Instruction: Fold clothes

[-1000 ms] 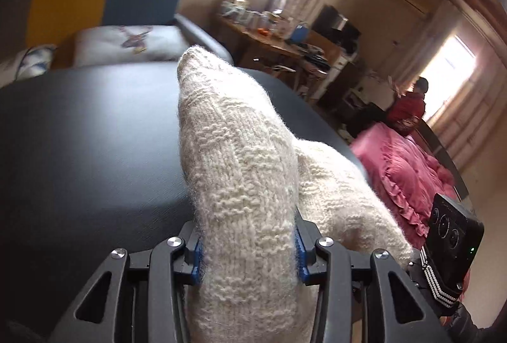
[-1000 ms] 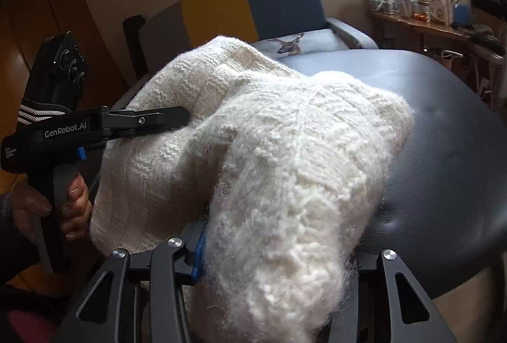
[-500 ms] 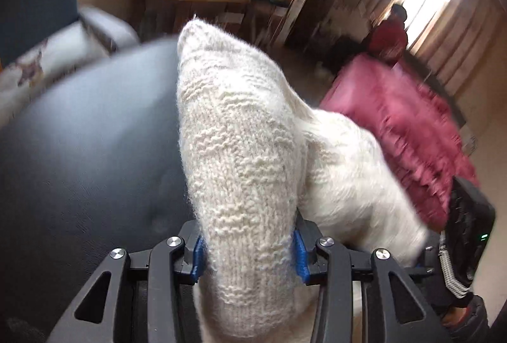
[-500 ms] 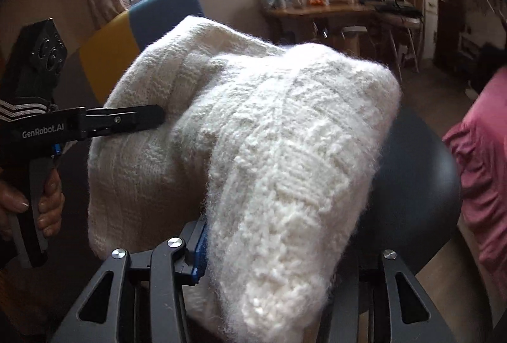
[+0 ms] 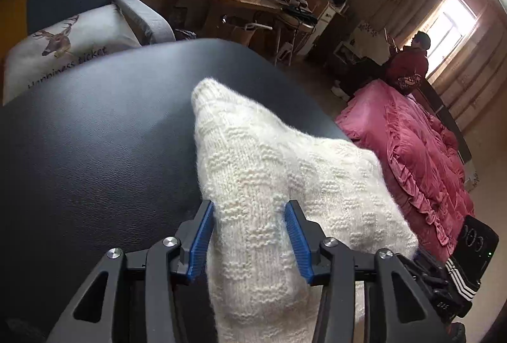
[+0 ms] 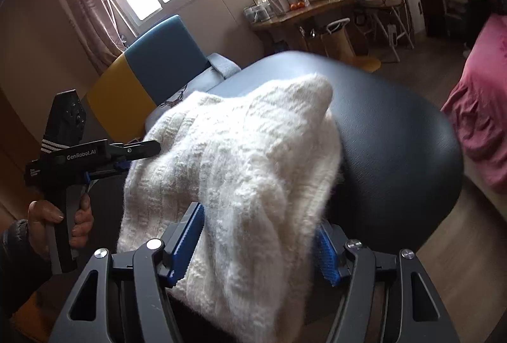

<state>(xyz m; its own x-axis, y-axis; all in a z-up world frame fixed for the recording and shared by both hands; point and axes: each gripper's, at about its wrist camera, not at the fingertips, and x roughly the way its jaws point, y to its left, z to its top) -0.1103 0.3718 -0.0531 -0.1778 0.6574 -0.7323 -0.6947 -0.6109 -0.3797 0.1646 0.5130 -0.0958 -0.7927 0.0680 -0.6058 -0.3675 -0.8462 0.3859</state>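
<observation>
A thick fold of the white knitted sweater (image 5: 253,191) is clamped by the left gripper (image 5: 250,235), whose jaws have just been closing. Another fold (image 6: 240,172) sits between the right gripper (image 6: 263,244) pads, just opening. The sweater is draped over the black padded table (image 5: 95,137).

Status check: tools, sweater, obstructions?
Left tool jaws just closing, pinching sweater. Right tool jaws just opening, sweater between. Sweater bunched on black table. Nothing blocking.
</observation>
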